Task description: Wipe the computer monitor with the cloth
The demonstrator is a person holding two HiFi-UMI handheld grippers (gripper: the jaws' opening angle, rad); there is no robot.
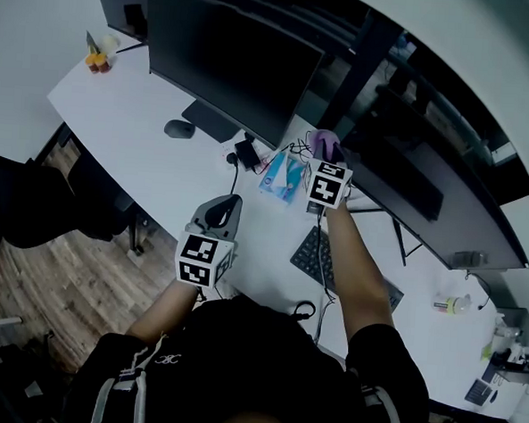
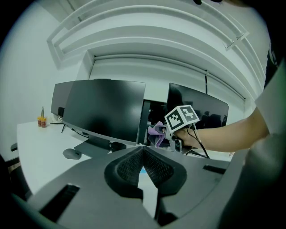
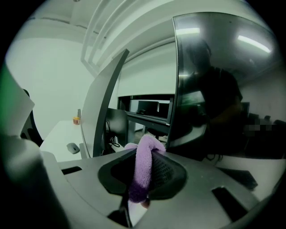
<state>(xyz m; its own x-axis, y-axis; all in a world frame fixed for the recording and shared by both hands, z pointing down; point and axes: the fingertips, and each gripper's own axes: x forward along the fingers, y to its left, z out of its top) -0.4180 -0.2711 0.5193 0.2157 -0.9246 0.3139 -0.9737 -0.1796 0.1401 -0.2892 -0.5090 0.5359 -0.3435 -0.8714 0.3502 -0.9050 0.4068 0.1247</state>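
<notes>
— Between the fingers of the right gripper (image 3: pixel 143 154) sits the purple cloth (image 3: pixel 142 167), pinched tight, with a folded hump sticking out past the tips. Why leave so much out?
— Probably so the soft part meets the glass before the hard fingers do. The monitor (image 3: pixel 214 80) stands just ahead and to the right of those fingers, its left edge closest.
— Is the cloth on the screen yet?
— I cannot tell. The right gripper view puts the hump near that edge but shows no contact. I'd judge this the very start of the wipe, with the whole screen left to cover.
— And the left gripper (image 2: pixel 143 152)?
— Its fingers are pressed together with nothing in them. It sits over the near edge of the surface (image 1: pixel 128 108), well short of either screen. It looks parked out of the way.
— What does its view add?
— A side look at the other gripper. The cloth shows ahead of the left fingers, in the gap between a second monitor (image 2: pixel 105 107) and the one to be wiped. The right gripper view has none of that, but it does show the dark glass up close, with the person's reflection.
— And the head view?
— Both arms at once, and a keyboard (image 1: pixel 314 251) behind the right fingers, toward the person. I can't pick that out in the gripper views.
</notes>
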